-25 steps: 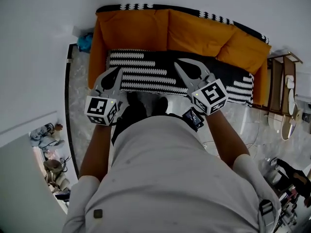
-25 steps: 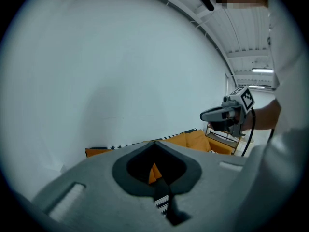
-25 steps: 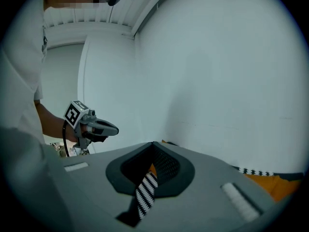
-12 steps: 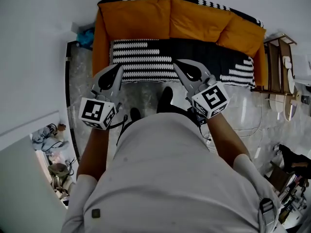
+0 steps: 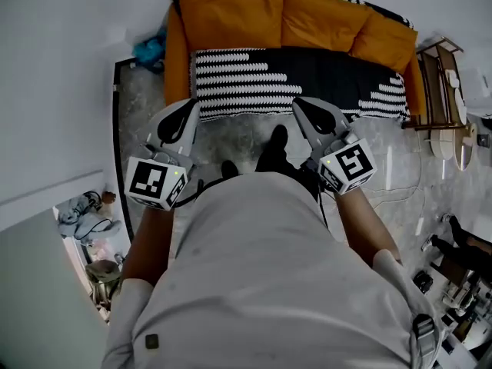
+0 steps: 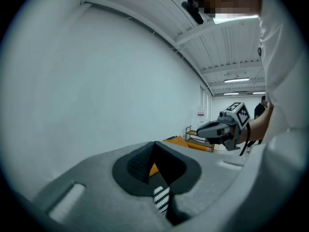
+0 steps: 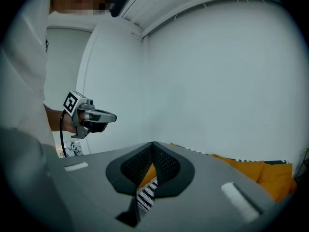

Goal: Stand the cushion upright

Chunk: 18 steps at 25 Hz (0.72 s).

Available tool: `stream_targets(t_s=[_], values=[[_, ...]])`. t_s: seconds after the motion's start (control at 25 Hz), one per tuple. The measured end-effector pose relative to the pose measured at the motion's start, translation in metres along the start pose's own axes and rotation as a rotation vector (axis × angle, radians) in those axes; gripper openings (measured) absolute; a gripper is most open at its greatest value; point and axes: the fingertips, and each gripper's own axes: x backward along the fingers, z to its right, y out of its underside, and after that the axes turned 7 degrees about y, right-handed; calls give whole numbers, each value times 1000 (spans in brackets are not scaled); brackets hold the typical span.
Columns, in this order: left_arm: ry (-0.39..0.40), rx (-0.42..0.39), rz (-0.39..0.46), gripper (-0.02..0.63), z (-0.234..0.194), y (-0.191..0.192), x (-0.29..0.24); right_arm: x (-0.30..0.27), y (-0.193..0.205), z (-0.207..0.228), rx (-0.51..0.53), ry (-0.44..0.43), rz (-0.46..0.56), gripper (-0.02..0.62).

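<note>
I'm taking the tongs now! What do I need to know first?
Both shut and empty: left tongs and right tongs, held in the air short of the sofa.
Three orange cushions stand along the sofa's back, above the black-and-white cover.
Done: none looks toppled from here, so the standing seems finished.
Left: probably just a closer check of the cushions.

Even, cool indoor light fills every view; ceiling strip lights (image 6: 236, 79) glow in the left gripper view. Both gripper views bend strongly and darken to black at the corners. The floor (image 5: 400, 167) shows faint glare, perhaps reflections.
</note>
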Motion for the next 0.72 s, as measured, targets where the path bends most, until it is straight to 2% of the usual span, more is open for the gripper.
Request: stream_targets(t_s=[0.24,0.72], values=[[31,-5,18,3,15,3,41,27,3,-41,2,38,4,11],[57,-19,37,3,40,2,63,59,-5,-68,15,62,42,11]])
